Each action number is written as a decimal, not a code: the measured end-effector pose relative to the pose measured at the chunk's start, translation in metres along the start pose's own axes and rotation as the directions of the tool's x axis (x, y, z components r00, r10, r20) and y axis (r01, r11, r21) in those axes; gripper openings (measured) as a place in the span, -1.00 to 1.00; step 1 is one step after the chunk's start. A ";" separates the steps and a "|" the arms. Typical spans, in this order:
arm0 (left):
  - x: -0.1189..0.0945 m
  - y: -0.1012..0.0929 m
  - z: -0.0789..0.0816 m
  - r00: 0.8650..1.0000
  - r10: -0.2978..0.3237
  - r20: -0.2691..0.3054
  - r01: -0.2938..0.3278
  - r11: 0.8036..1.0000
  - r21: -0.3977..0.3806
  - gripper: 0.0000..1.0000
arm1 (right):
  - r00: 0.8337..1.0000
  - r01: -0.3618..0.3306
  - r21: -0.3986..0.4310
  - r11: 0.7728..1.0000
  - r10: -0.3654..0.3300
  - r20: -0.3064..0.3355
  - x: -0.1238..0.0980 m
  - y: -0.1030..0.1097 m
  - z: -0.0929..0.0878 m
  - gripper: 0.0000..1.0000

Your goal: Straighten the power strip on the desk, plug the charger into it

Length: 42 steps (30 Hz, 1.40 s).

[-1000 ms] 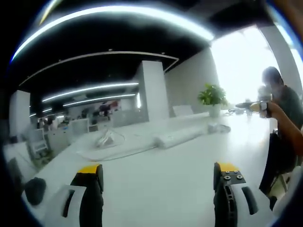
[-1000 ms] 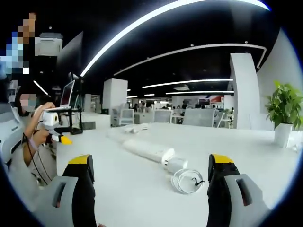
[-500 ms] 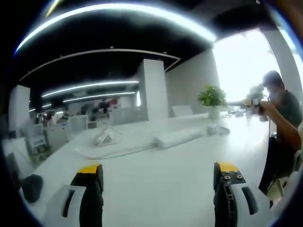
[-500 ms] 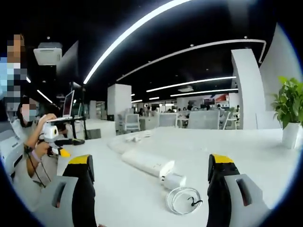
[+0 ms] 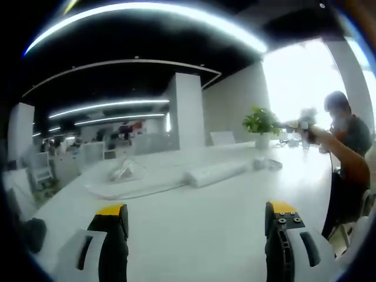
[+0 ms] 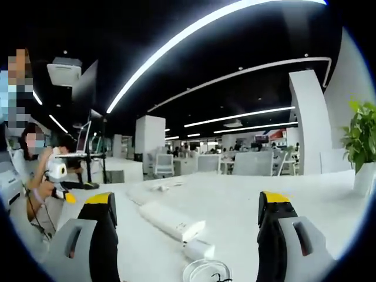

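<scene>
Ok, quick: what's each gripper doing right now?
Left gripper: open, holding nothing.
Right gripper: open, holding nothing.

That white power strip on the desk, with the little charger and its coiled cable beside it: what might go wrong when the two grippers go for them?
The power strip lies at a slant, so a push on one end may swing it into the charger lying close to its end. The coiled cable beside the charger could snag on a jaw. The right gripper and left gripper are both open and off the desk, so nothing is held steady yet.
</scene>
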<state>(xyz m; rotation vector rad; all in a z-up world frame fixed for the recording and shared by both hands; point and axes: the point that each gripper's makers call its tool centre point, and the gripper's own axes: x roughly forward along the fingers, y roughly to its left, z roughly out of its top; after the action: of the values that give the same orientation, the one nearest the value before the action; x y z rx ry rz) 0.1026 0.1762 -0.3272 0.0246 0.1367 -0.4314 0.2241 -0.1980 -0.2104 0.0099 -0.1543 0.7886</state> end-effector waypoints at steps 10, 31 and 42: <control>0.006 -0.004 -0.001 1.000 -0.013 -0.004 0.013 1.000 -0.002 0.99 | 0.999 0.039 -0.074 0.996 -0.040 -0.007 0.013 -0.029 -0.012 0.99; 0.010 -0.009 -0.001 1.000 -0.027 -0.010 0.027 1.000 0.001 0.99 | 0.983 -0.159 -0.074 0.985 0.150 -0.108 0.040 -0.029 -0.075 0.99; 0.006 -0.010 -0.004 0.999 -0.027 -0.019 0.027 1.000 0.001 0.99 | 0.894 -0.398 0.037 0.916 0.397 -0.208 0.047 -0.001 -0.115 0.96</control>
<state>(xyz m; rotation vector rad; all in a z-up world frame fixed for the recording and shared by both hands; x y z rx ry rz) 0.1034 0.1648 -0.3320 0.0278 0.1552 -0.4583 0.2731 -0.1579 -0.3171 -0.1156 0.0473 1.1941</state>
